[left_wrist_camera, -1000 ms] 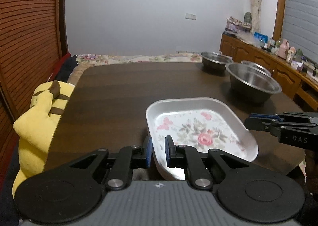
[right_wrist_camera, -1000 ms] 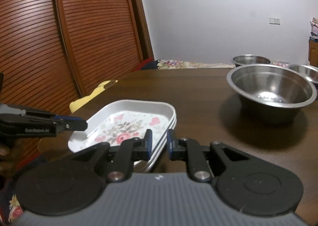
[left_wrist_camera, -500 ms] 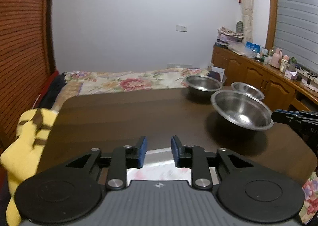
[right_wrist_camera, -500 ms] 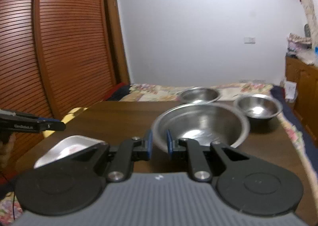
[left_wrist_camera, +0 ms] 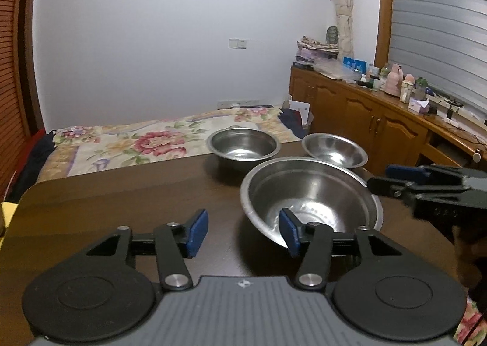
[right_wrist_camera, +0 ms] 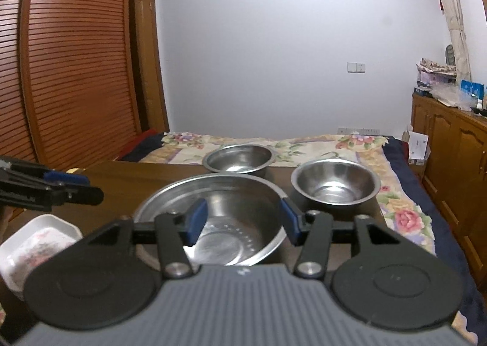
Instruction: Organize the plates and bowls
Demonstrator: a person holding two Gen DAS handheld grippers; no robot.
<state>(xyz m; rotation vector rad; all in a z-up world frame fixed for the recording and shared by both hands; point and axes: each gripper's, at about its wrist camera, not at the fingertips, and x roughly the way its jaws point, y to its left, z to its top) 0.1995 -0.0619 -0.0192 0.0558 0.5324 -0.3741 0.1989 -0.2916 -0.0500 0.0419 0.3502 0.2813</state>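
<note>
Three steel bowls sit on the dark table point(left_wrist_camera: 121, 193), all empty. The big bowl point(left_wrist_camera: 310, 196) is nearest; the deep bowl point(left_wrist_camera: 243, 145) stands at its 11 o'clock and the small bowl point(left_wrist_camera: 334, 148) at its 1 o'clock, each near it. A white flowered plate point(right_wrist_camera: 36, 239) lies at the big bowl's 8 o'clock, nothing on it. The left gripper point(left_wrist_camera: 243, 231) and right gripper point(right_wrist_camera: 243, 219) have fingers spread and opening, pinching nothing. No writing is readable.
</note>
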